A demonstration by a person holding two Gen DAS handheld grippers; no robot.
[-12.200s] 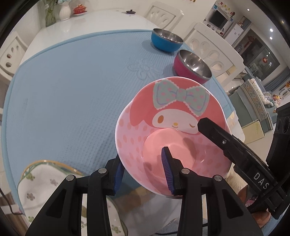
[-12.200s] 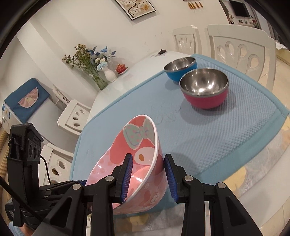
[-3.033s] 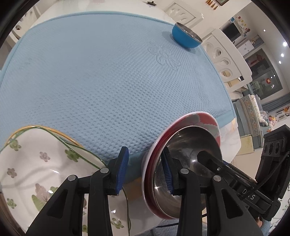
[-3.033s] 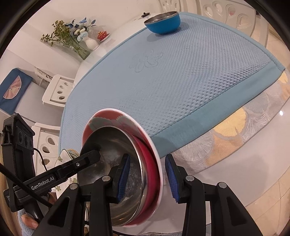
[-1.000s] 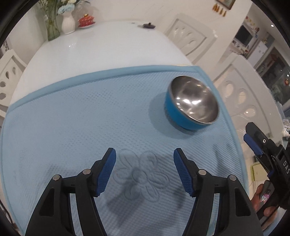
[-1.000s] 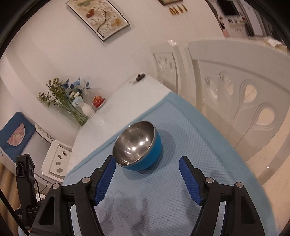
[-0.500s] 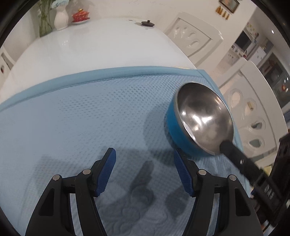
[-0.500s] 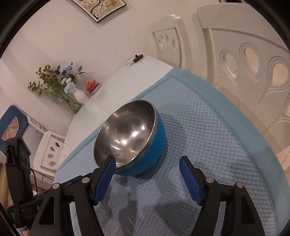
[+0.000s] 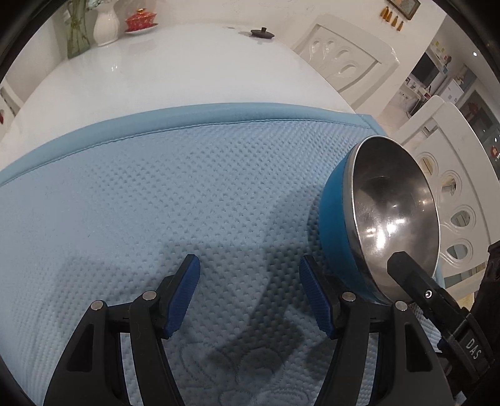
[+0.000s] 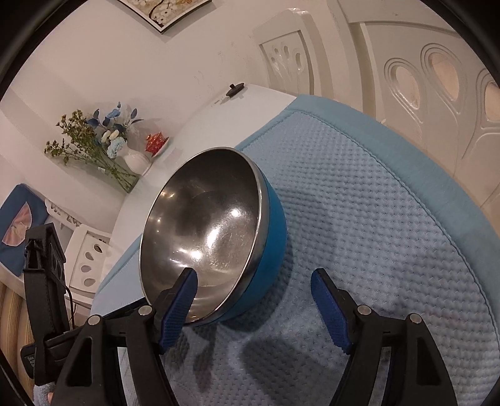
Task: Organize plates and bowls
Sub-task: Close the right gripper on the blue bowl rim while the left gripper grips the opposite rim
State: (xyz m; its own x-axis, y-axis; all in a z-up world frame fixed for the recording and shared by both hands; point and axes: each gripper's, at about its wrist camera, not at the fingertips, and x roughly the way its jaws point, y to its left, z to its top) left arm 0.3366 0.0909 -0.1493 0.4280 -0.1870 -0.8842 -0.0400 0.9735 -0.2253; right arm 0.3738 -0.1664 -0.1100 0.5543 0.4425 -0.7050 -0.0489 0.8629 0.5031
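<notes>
A blue bowl (image 9: pixel 390 218) with a shiny steel inside stands near the far right corner of the light blue mat (image 9: pixel 156 203). My left gripper (image 9: pixel 249 271) is open over bare mat just left of the bowl, its right finger close to the blue wall, nothing between the pads. In the right wrist view my right gripper (image 10: pixel 253 281) straddles the near rim of the bowl (image 10: pixel 212 225). Its left finger is inside the steel hollow and its right finger is outside over the mat (image 10: pixel 375 218). Its jaws are opening and the pads stand apart from the rim.
The mat lies on a white table (image 9: pixel 172 68). White carved chairs (image 9: pixel 343 59) (image 10: pixel 422 78) stand close behind the bowl. A vase with flowers (image 10: pixel 134 159), a red lidded dish (image 9: pixel 140 22) and a small black knob (image 9: pixel 262 31) sit at the table's far end.
Both grippers have come down and closer to the blue bowl. The right gripper's left finger now reaches inside the rim, and its jaws stand slightly wider.
</notes>
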